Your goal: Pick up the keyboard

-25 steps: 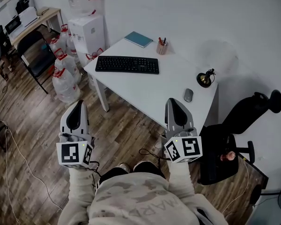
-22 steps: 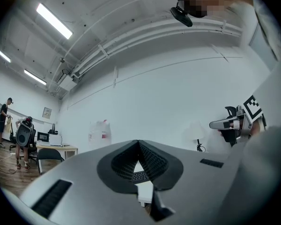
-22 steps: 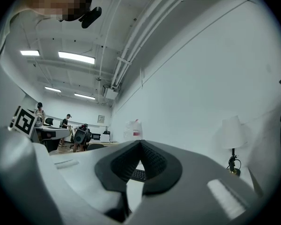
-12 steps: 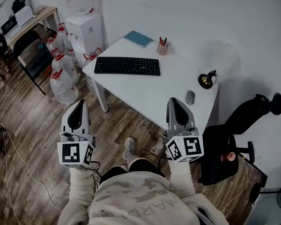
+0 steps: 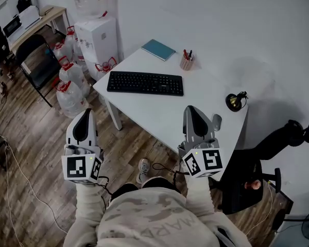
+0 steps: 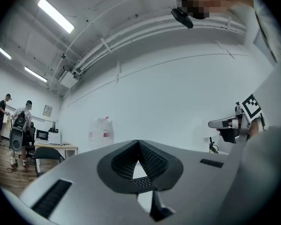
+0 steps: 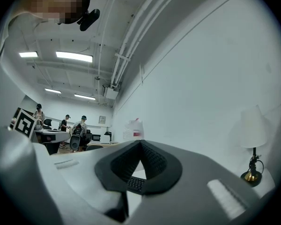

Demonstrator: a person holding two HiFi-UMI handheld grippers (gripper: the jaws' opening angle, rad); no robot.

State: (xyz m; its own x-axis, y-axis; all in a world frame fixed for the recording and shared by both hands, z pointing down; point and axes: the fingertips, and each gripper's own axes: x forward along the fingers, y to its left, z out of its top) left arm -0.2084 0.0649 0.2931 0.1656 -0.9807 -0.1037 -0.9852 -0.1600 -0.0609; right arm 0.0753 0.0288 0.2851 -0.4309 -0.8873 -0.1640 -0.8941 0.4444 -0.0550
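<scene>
We count one keyboard (image 5: 145,83) flat on the tabletop (image 5: 159,112), with one notebook (image 5: 158,49), one pen cup (image 5: 186,62), one mouse (image 5: 216,121) and one lamp (image 5: 236,101), well apart from our left gripper (image 5: 85,114) and right gripper (image 5: 192,110), each with jaws closed on nothing.

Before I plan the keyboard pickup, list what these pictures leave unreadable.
- Keyboard key legends: too small, head view.
- Mouse: partly hidden behind the right gripper, head view.
- Desk surface: blocked by each gripper's own shut jaws, both gripper views.
- Pens in the cup: too small to count, head view.

Shut, empty tongs (image 7: 140,144); lamp (image 7: 253,128) beyond
</scene>
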